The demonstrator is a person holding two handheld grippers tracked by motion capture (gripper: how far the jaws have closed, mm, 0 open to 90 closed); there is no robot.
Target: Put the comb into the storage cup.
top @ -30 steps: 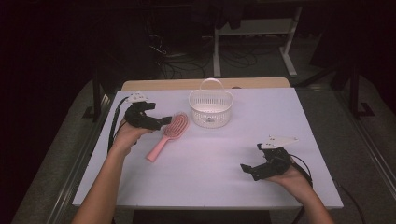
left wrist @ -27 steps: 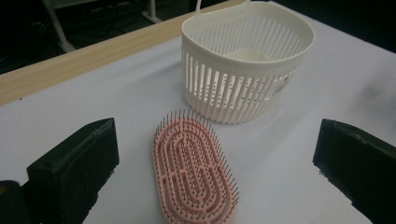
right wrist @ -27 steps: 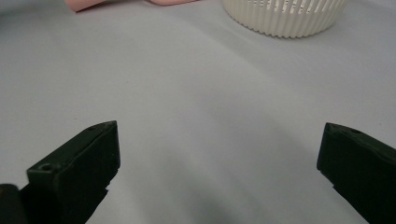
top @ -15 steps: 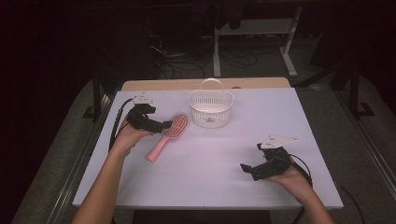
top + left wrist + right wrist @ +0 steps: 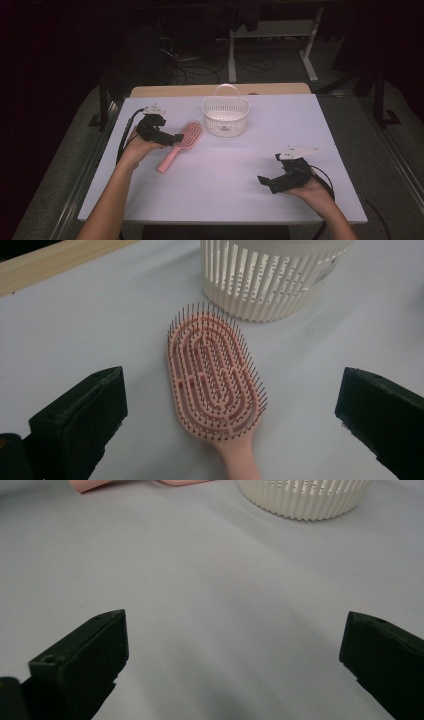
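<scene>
Left gripper [image 5: 176, 138] jaws spread wide, one either side of the pink hairbrush [image 5: 179, 145], not touching it. Brush lies bristles-up on the white table [image 5: 260, 125], head toward the white slatted basket [image 5: 226, 116], just beside it. Right gripper [image 5: 263, 181] jaws also apart, holding nothing, low over bare table near the front right.

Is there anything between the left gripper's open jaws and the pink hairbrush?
Nothing visible. The left gripper is open, its jaws either side of the pink hairbrush lying bristles-up on the table. The white basket stands beyond the brush head.
</scene>
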